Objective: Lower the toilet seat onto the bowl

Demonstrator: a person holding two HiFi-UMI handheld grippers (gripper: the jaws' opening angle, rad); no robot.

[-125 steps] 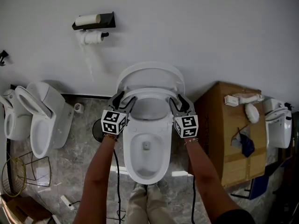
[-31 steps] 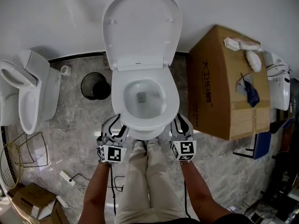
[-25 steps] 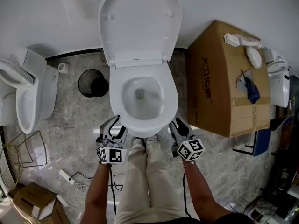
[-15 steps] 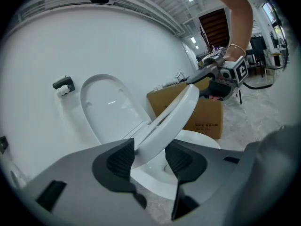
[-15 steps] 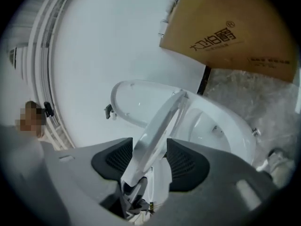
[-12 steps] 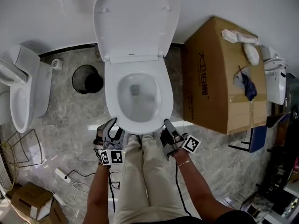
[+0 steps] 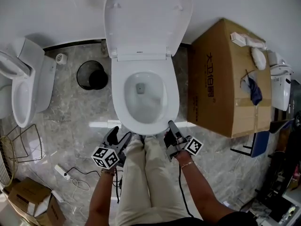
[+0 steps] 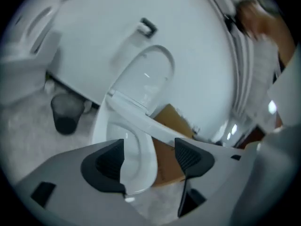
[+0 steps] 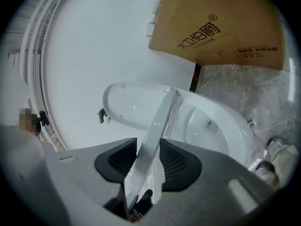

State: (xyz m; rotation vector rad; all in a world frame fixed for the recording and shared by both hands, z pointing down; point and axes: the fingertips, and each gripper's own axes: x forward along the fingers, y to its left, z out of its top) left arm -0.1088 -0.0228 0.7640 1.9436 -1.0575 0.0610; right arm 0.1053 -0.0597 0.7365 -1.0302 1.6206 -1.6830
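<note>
Seat point(image 7: 118, 102) first, in the head view. It shows as a white ring over the bowl point(image 7: 146, 105) in the middle of the frame. The lid point(image 7: 148, 18) stands up against the wall point(image 7: 56, 8) above it. From up here I cannot tell if the ring is all the way down. The left hand-held gripper point(image 7: 120, 135) is at the bowl's lower left, clear of it. The right hand-held gripper point(image 7: 168, 131) is at the ring's lower right edge. A box point(image 7: 225, 79) stands close on the right and a bin point(image 7: 91, 76) on the left. The person's legs point(image 7: 146, 182) are just below the bowl.

In the left gripper view, the jaws have just been opening. They stand wide apart with nothing between them, so this one holds nothing. The seat shows farther off as a thin white bar, with its front end higher than the bowl's front.

In the right gripper view, the jaws have just been closing, and the seat's front edge is between them. Both pads point(image 9: 176, 166) look pressed on it, so this one is grasping the seat. The bowl lies off to the right of the frame, apart from the seat. I think the seat is not down yet.

To do this well, bring the seat down slowly. Let go only when it is about to touch, so it does not bang or pinch the lower jaw. I see nothing lying between seat and bowl. The legs and box are near, so keep the hand close in.
</note>
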